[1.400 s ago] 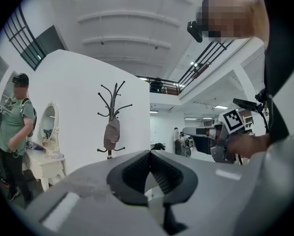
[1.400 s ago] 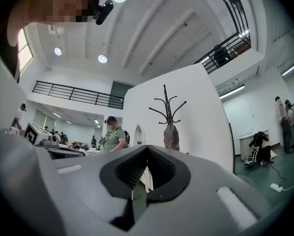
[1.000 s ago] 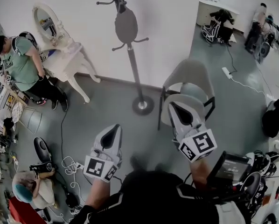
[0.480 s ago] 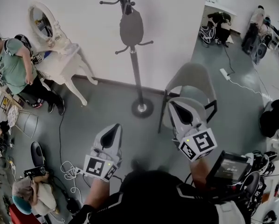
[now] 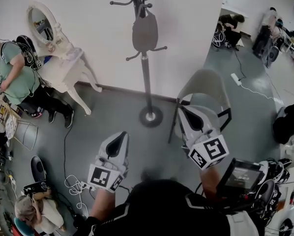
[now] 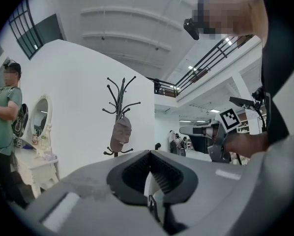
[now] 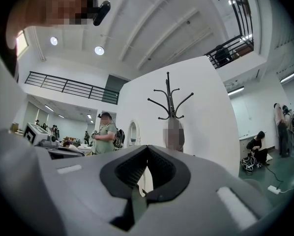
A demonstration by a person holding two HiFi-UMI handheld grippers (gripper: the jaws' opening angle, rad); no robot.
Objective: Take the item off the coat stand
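Both sets of jaws closed, empty; left gripper (image 5: pixel 118 139) and right gripper (image 5: pixel 190 115) now nearer stand (image 5: pixel 146 82); item (image 5: pixel 144 33) still hanging, not reached.

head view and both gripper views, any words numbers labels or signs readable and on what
No readable words or numbers anywhere.
Left cube: black-and-white square marker pattern, no letters.
Right cube: the same kind of pattern, no letters.
Screen at the lower right of the head view: too dark and blurred to read.
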